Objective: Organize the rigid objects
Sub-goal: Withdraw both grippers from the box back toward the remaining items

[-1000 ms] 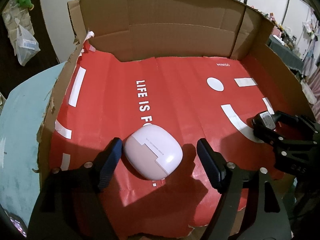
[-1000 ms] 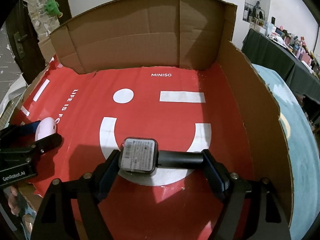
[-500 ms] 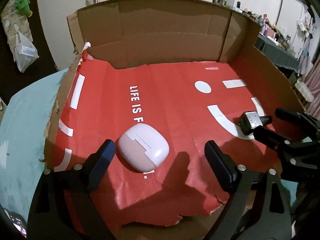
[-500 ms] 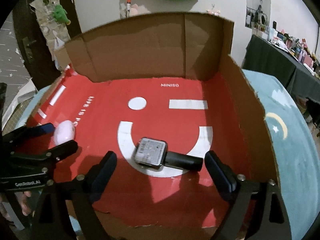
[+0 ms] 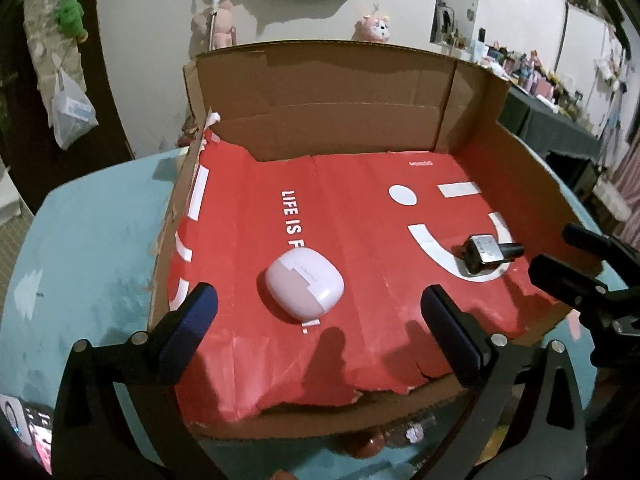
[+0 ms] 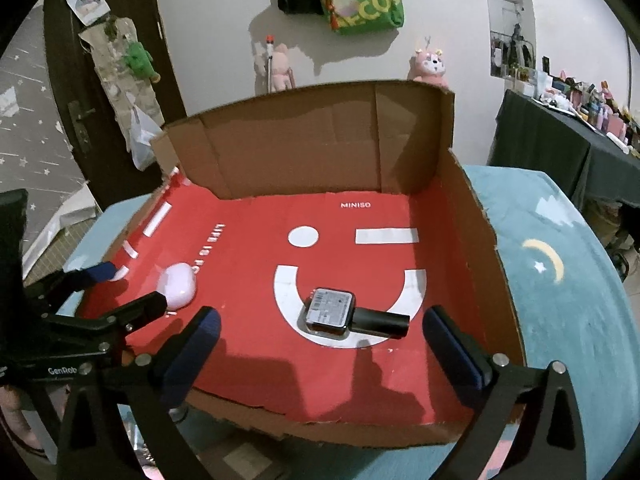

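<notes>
A pink earbud case lies on the red liner of a cardboard box. My left gripper hovers above and behind it. Its jaws are opening wide, and the pads touch nothing. A black smartwatch lies face down on the white smile mark in the box. My right gripper is drawn back over the box's front edge, jaws opening, clear of the watch. The watch and right gripper show at the right of the left wrist view. The case and left gripper show at the left of the right wrist view.
The box has tall cardboard walls at the back and sides and a low torn front edge. It sits on a teal mat with a moon print. A dark cluttered table stands at the far right. Small items lie below the front edge.
Both grippers opened wider and pulled back and up. The case and the watch, which lay between the fingers, stay on the red liner.
</notes>
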